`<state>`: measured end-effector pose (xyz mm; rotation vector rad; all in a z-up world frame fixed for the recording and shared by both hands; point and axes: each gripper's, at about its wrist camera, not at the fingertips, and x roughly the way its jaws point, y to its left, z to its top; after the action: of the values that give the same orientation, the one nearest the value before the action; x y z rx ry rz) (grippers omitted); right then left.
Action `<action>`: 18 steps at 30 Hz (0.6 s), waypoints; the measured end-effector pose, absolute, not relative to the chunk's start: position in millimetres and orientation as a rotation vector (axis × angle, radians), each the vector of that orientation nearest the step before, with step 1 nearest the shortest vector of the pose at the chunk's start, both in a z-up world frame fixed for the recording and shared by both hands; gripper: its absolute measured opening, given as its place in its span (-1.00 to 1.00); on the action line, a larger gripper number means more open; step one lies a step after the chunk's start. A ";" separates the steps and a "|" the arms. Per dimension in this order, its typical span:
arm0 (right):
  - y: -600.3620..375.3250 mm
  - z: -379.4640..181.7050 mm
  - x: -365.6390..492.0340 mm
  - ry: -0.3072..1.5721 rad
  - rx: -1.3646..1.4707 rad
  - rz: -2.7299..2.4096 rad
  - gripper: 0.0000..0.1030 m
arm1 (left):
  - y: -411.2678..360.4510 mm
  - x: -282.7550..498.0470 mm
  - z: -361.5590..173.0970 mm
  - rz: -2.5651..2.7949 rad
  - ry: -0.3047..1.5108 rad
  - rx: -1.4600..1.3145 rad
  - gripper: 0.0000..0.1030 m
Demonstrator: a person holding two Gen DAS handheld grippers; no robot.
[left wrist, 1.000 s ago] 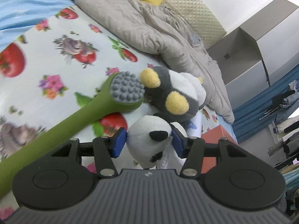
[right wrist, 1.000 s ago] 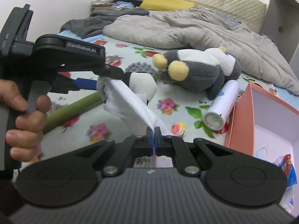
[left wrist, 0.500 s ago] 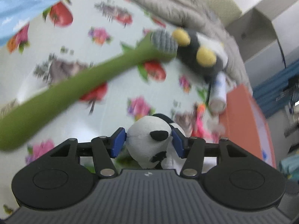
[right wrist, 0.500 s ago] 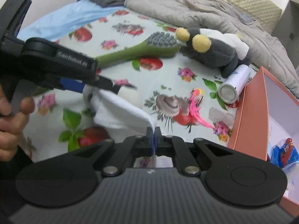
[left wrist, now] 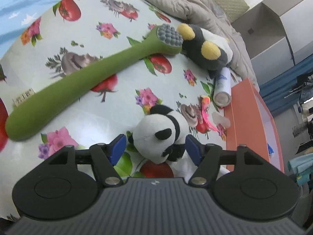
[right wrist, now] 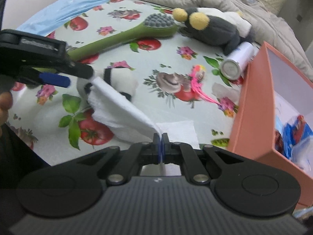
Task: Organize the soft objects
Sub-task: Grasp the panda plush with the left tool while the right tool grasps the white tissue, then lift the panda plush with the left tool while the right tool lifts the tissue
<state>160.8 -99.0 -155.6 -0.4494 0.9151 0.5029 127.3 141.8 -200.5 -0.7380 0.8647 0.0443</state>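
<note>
A small panda plush (left wrist: pixel 156 129) lies on the flowered sheet (left wrist: pixel 97 117), its head between the blue pads of my left gripper (left wrist: pixel 156 149). Those jaws are opening, and a gap shows between the pads and the head. In the right wrist view the panda (right wrist: pixel 121 78) sits below the left gripper (right wrist: pixel 58 78). A white cloth (right wrist: pixel 121 105) runs from the panda to my right gripper (right wrist: pixel 160 137), which is shut on the cloth's corner. A grey penguin plush (left wrist: pixel 207 49) with yellow feet lies farther back.
A long green massage hammer (left wrist: pixel 78 82) lies across the sheet. A white spray can (left wrist: pixel 222 90) and a pink feather toy (left wrist: pixel 205 113) lie beside an open orange box (left wrist: pixel 246 117) on the right. A grey duvet (left wrist: pixel 185 0) is bunched behind. A hand (right wrist: pixel 4 101) holds the left gripper.
Both grippers moved down and back toward the near part of the bed with the panda. The left jaws then widened off its head; the right stays clamped on the cloth.
</note>
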 end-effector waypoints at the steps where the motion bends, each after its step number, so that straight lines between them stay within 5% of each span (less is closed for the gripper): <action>1: -102.8 -154.6 161.4 0.918 -0.440 0.494 -0.91 | 143.0 127.6 -198.6 0.038 0.859 -0.735 0.41; 16: -136.1 -163.9 177.8 0.946 -0.218 0.342 -0.85 | 135.6 140.6 -194.1 0.010 0.861 -0.645 0.41; 18: -140.3 -163.7 181.2 0.954 -0.165 0.353 -0.59 | 136.7 140.4 -194.0 0.012 0.861 -0.642 0.41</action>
<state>181.2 -140.3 -163.7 -0.1652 0.9543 0.3526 140.4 136.7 -194.0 -0.6422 0.8606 0.0124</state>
